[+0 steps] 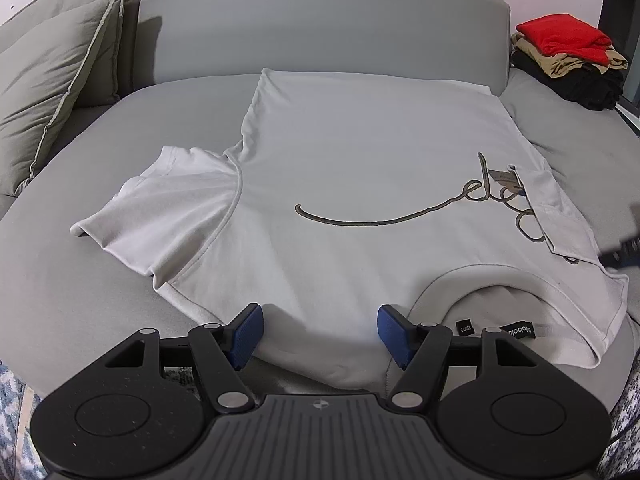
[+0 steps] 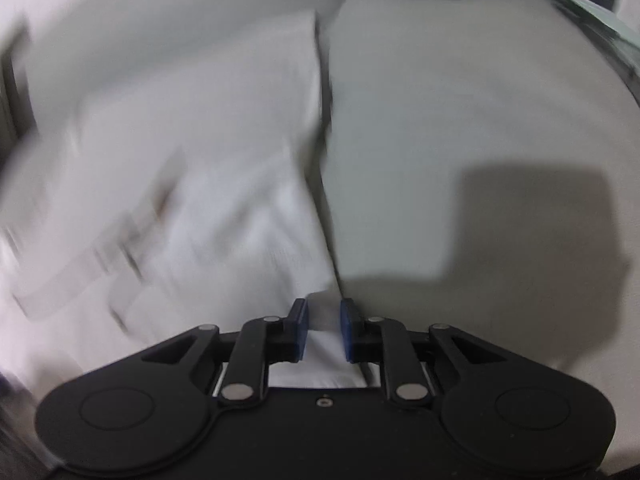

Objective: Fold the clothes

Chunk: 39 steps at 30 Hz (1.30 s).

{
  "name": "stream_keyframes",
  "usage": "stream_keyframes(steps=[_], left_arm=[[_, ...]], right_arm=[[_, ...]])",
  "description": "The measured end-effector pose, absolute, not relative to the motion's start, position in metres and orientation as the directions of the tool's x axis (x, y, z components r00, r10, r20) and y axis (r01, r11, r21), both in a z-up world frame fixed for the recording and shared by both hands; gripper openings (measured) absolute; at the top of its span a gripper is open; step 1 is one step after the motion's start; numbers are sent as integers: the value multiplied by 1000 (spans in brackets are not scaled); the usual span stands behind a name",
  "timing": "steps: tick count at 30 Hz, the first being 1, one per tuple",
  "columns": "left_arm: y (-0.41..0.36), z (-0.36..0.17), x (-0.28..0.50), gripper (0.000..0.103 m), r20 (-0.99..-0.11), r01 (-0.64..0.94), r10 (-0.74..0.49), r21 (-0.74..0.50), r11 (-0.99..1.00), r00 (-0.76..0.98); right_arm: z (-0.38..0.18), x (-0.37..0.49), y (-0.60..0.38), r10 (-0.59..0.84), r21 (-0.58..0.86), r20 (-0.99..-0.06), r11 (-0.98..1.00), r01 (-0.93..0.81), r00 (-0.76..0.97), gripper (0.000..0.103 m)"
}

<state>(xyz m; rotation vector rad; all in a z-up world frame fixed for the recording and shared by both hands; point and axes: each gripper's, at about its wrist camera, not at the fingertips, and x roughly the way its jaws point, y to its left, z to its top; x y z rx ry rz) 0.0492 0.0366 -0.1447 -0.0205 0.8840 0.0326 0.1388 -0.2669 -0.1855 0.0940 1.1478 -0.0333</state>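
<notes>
A white T-shirt (image 1: pixel 360 152) with grey script lettering lies spread on a grey sofa seat (image 1: pixel 60 280). Its collar (image 1: pixel 500 280) faces me. Its left sleeve (image 1: pixel 168 200) lies out flat, and the right sleeve (image 1: pixel 560 216) is folded in over the lettering. My left gripper (image 1: pixel 320 320) stands open above the near shoulder with nothing between its pads. In the blurred right wrist view, my right gripper (image 2: pixel 324 308) points down at the T-shirt's (image 2: pixel 200 160) side edge. Its pads stand a narrow gap apart, with flat white cloth showing through the gap.
A stack of folded clothes (image 1: pixel 568 60), red on top, sits at the far right of the sofa. Two grey cushions (image 1: pixel 52 80) lean at the left against the backrest (image 1: pixel 320 20). A dark blurred shape (image 1: pixel 624 254) shows at the right edge. Bare seat (image 2: pixel 440 100) lies right of the shirt.
</notes>
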Motion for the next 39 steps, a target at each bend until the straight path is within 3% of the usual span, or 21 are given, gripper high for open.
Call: stream_keyframes(steps=[4,7,12,13,19,22,24,26,27,30,33,36,39], left_arm=[[36,-144,49,63,-771,-39,19,-8,999,636],[37,-140,44,57,-748,-36,9,-20,999,664],[26,-135,42,48,-727,23,-2,19,1000,687],[23,-137,44,41,-741,31,8,38,999,671],[19,-133,32,31,-810,140,9,112,984,587],[49,-114,19,34,-778,110,-68,2,994,625],[77,-105,13,38,-726,16,-54,-59,998,685],[106,-103,11,54,-689,-121,34,-79,990,724],[120,-104,11,58,-679,-194,84,-88,977,729],[163,-115,11,60,-668,-363,171,-159,918,724],[203,-128,12,54,-673,-478,187,-278,833,716],[240,-141,16,46,-675,-534,120,-449,716,728],[264,-153,24,46,-649,-534,47,-580,615,759]], right_arm=[[-172,116,-265,-22,-11,-942,999,34,334,7],[-150,103,-264,-18,2,-920,999,51,391,9],[-128,103,-242,242,273,-823,962,-15,514,13],[-131,105,-232,266,288,-820,957,-36,508,13],[-156,63,-192,335,308,-848,942,-131,410,15],[-139,38,-188,338,311,-853,941,-132,397,20],[-122,33,-193,358,330,-823,933,-142,442,26],[-111,36,-193,372,340,-773,927,-160,514,48],[-110,41,-194,386,359,-751,920,-159,536,50],[-116,58,-193,439,455,-709,883,-118,553,50],[-130,71,-189,469,535,-699,844,-41,539,50],[-133,74,-182,480,550,-703,835,-27,525,51],[-135,73,-178,477,544,-708,838,-28,521,54]])
